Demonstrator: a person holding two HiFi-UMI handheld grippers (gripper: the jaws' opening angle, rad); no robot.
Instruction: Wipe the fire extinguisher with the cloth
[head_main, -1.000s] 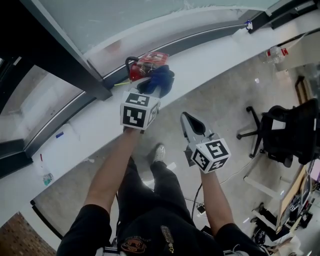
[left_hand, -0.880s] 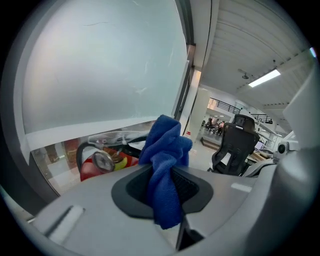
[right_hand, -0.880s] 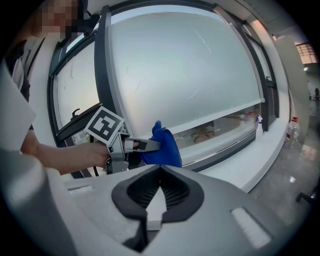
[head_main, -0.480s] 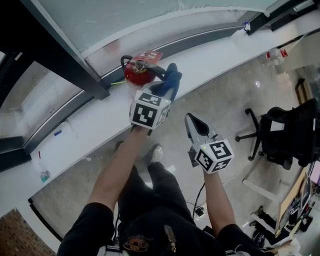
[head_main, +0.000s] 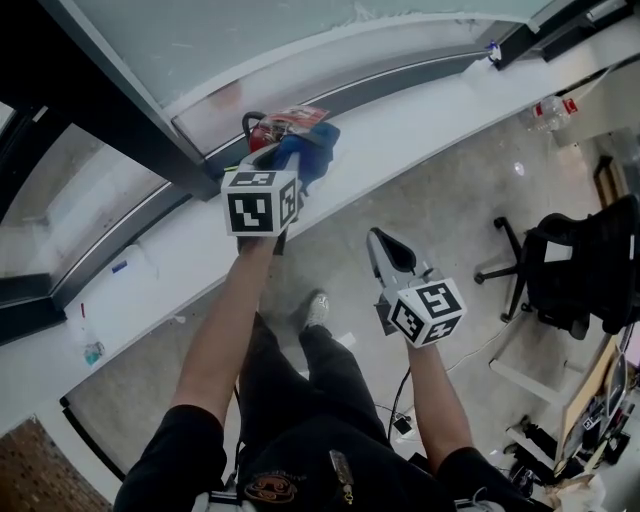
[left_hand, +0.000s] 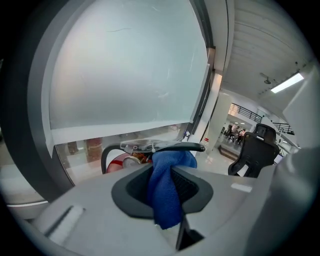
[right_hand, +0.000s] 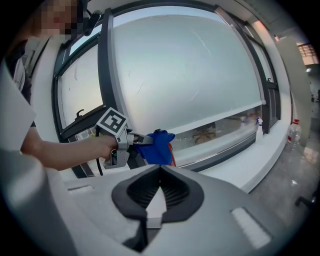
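On the white ledge (head_main: 430, 105) beneath the window stands the fire extinguisher (head_main: 262, 132), with your left gripper (head_main: 280, 160) at its top. Only the left gripper view shows those jaws clamped on the blue cloth (left_hand: 165, 195). Your right gripper (right_hand: 160, 170) hangs closed and empty.

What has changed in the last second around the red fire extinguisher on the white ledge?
The left gripper, shut on the soft blue cloth, swung right off the top of the red metal fire extinguisher, then back left, so the cloth lies over that top again. Nothing was taken or let go. The right gripper, shut and empty, and the extinguisher stayed in place.
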